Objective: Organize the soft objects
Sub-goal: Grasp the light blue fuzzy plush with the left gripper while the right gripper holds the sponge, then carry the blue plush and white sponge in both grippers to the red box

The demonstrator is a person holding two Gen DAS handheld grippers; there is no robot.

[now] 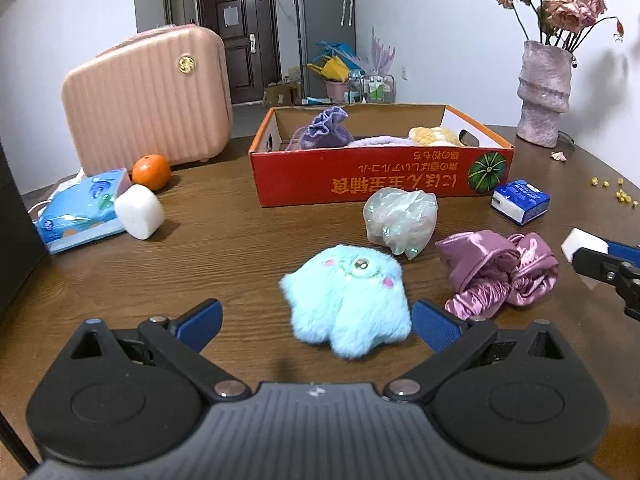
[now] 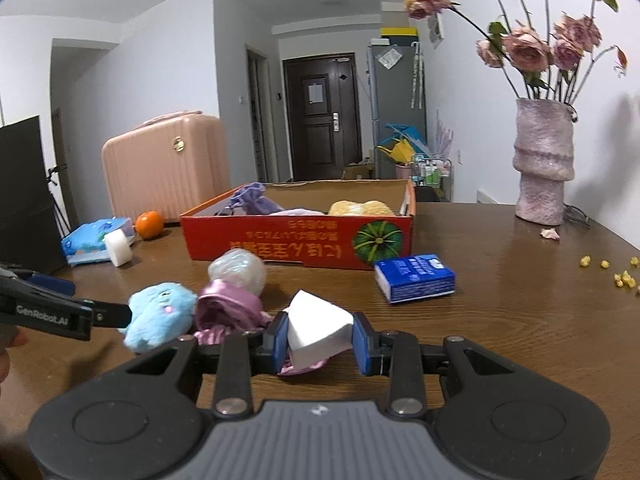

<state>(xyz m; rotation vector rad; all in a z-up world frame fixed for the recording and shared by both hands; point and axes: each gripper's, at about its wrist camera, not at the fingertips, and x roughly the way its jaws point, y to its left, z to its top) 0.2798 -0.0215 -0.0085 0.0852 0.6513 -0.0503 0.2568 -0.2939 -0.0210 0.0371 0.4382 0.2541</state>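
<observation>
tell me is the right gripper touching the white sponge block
Touching: the right wrist view shows the right gripper with both blue pads pressed against the white sponge block.

Left gripper (image 1: 316, 320) jaws spread wide; right gripper (image 2: 320, 338) clamped on white block (image 2: 318, 330).

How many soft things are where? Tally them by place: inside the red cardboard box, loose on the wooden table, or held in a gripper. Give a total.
Inside the red cardboard box: 3 (purple drawstring pouch, lilac fluffy cloth, yellow plush)
Loose on table: 4 (blue fluffy plush toy, pink satin cloth, iridescent crumpled bag, white rounded sponge)
Held by right gripper: 1 (white foam block)
Total: 8
</observation>
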